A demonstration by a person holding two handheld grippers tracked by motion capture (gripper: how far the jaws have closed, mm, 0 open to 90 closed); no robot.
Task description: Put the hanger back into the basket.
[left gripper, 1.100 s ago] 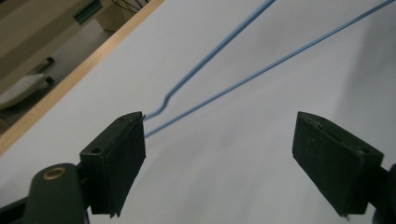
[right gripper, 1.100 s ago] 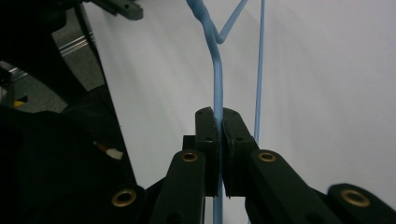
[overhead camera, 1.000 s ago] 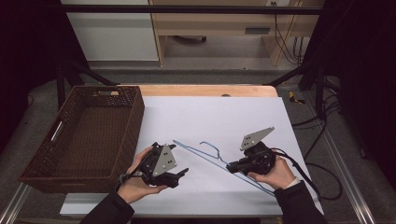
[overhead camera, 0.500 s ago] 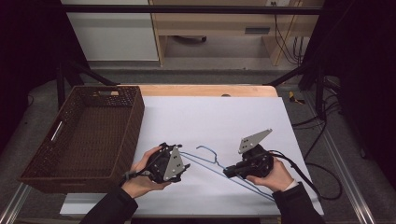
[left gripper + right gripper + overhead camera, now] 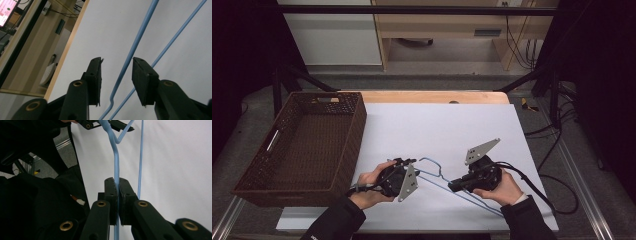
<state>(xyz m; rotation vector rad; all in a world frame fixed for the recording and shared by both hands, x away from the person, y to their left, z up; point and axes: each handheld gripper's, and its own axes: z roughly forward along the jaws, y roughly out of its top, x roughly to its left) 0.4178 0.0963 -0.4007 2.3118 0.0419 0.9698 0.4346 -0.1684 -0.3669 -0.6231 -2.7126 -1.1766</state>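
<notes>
A blue wire hanger [image 5: 432, 161] lies on the white table sheet [image 5: 437, 125], near the front edge. My right gripper [image 5: 452, 185] is shut on one of its wires; in the right gripper view the pads [image 5: 111, 192] pinch the wire [image 5: 115, 157] tightly. My left gripper [image 5: 409, 161] is at the hanger's hook end. Its jaws have just been closing, and in the left gripper view one blue wire [image 5: 140, 35] runs between them with a gap on each side. The left gripper [image 5: 117, 60] is open. It also appears far off in the right gripper view [image 5: 107, 123].
A dark brown wicker basket [image 5: 357, 125] stands at the left edge of the sheet, close to my left hand. Black frame bars and cables lie to the right of the table. A wooden strip borders the table's far edge [image 5: 432, 96].
My left gripper has moved right to the hanger's hook end, and its jaws have narrowed around a wire. The right gripper and the hanger have stayed where they were.
</notes>
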